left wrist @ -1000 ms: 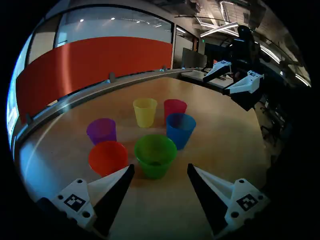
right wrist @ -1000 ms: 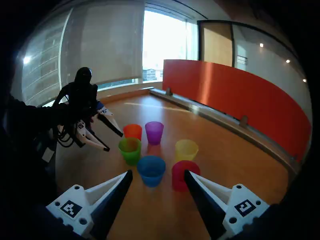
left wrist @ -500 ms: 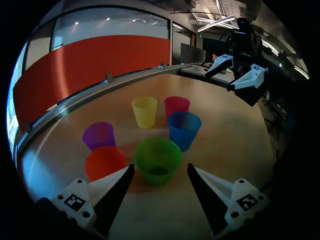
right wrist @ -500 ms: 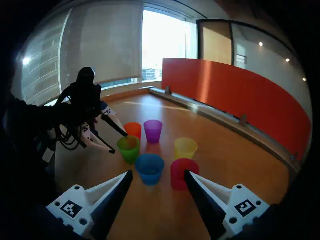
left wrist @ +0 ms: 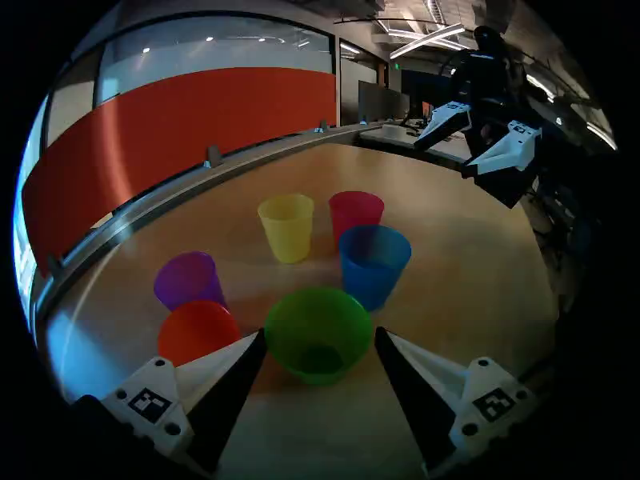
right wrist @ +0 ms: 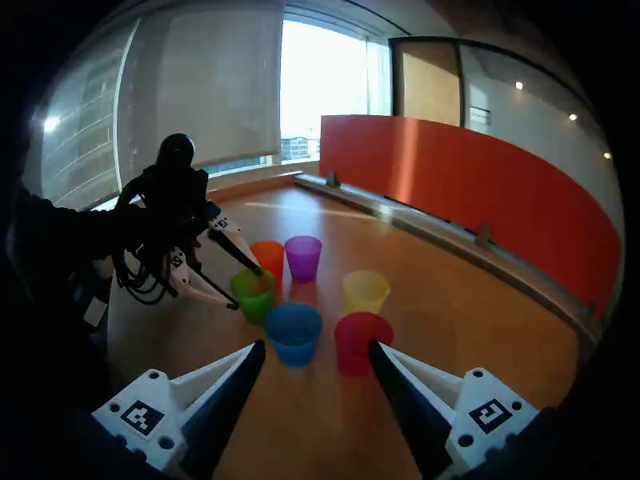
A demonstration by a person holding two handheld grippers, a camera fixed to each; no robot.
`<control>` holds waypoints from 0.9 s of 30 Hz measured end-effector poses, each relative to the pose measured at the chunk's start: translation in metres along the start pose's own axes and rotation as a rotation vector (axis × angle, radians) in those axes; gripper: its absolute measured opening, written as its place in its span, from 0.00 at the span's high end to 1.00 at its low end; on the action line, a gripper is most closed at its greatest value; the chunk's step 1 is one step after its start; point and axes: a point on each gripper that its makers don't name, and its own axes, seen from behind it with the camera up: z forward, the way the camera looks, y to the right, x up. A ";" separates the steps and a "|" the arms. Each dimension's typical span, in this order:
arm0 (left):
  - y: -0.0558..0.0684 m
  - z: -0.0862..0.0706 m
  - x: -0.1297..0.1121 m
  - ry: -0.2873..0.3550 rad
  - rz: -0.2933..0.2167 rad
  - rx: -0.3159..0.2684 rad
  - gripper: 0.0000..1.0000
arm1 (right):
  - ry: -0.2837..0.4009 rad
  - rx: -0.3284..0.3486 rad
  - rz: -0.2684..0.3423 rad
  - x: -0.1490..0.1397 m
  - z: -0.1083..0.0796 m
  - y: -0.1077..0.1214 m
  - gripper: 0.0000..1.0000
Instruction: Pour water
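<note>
Several coloured plastic cups stand in a cluster on the wooden table (left wrist: 472,272). In the left gripper view my left gripper (left wrist: 318,331) is open, its fingers flanking the green cup (left wrist: 316,360) without visibly pressing it. Around that are the orange cup (left wrist: 196,332), purple cup (left wrist: 186,280), yellow cup (left wrist: 286,226), red cup (left wrist: 356,214) and blue cup (left wrist: 374,262). My right gripper (right wrist: 314,344) is open just short of the blue cup (right wrist: 293,332) and red cup (right wrist: 362,340). The right gripper view has the left gripper (right wrist: 248,290) at the green cup (right wrist: 253,296).
An orange partition (left wrist: 160,120) and a metal rail run along the table's far edge. A person's dark sleeve (right wrist: 72,240) holds the left gripper. The right gripper (left wrist: 440,160) hovers above the table's far right side. Open tabletop lies right of the cups.
My left gripper has moved forward, so the green cup now stands between its fingers. The right gripper has drifted slightly closer to the cups.
</note>
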 end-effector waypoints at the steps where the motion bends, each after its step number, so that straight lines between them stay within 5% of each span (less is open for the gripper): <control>1: 0.000 0.001 0.000 0.000 0.000 0.000 0.02 | 0.000 0.000 0.001 -0.001 0.000 0.000 0.01; 27: 0.002 0.005 0.004 0.011 0.016 0.002 0.11 | 0.000 -0.001 0.003 -0.002 -0.002 0.001 0.01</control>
